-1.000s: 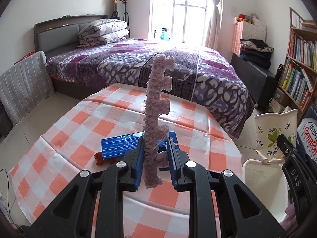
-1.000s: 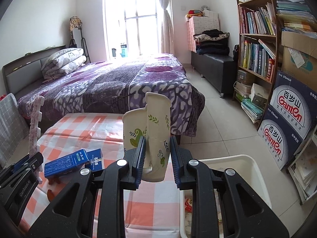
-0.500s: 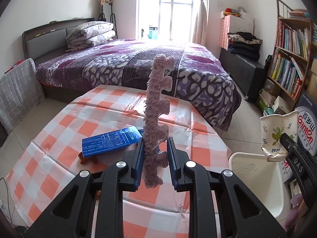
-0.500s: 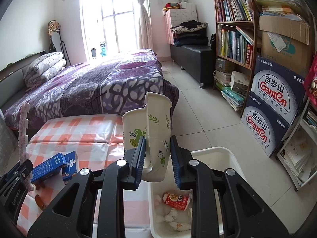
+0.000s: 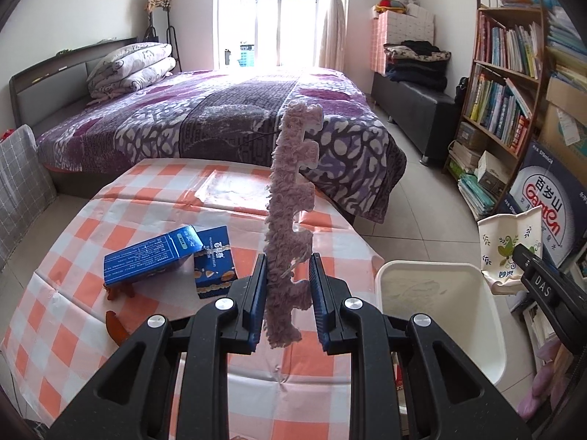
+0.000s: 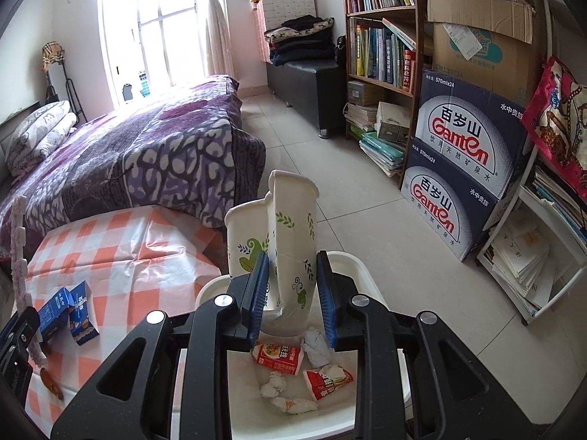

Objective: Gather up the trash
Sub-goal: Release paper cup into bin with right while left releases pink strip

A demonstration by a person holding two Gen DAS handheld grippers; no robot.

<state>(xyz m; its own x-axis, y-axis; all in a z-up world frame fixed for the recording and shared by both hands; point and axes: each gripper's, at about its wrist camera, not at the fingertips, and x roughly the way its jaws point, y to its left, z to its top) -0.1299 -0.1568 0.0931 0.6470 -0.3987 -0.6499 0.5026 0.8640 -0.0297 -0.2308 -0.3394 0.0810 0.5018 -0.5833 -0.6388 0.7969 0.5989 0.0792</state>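
Note:
My left gripper point(image 5: 287, 302) is shut on a pink fuzzy foam strip point(image 5: 291, 198), held upright above the checked table point(image 5: 91, 227). My right gripper point(image 6: 292, 295) is shut on a crushed white paper cup with green leaf print point(image 6: 290, 238), held over the white trash bin point(image 6: 352, 267). The bin holds red snack wrappers point(image 6: 280, 356) and crumpled tissues. The bin point(image 5: 433, 289) and cup point(image 5: 508, 245) also show at the right of the left wrist view. Two blue boxes point(image 5: 154, 256) and orange peel scraps point(image 5: 115, 326) lie on the table.
A purple bed point(image 5: 220, 124) stands behind the table. A bookshelf point(image 6: 381, 44) and stacked Ganten water cartons point(image 6: 462, 168) stand at the right. A black bench with folded clothes point(image 6: 304, 69) is by the far wall. Tiled floor surrounds the bin.
Both grippers have swung to the right. The right gripper with the cup has come over the bin, whose contents now show. The left gripper with the strip has neared the table's right edge.

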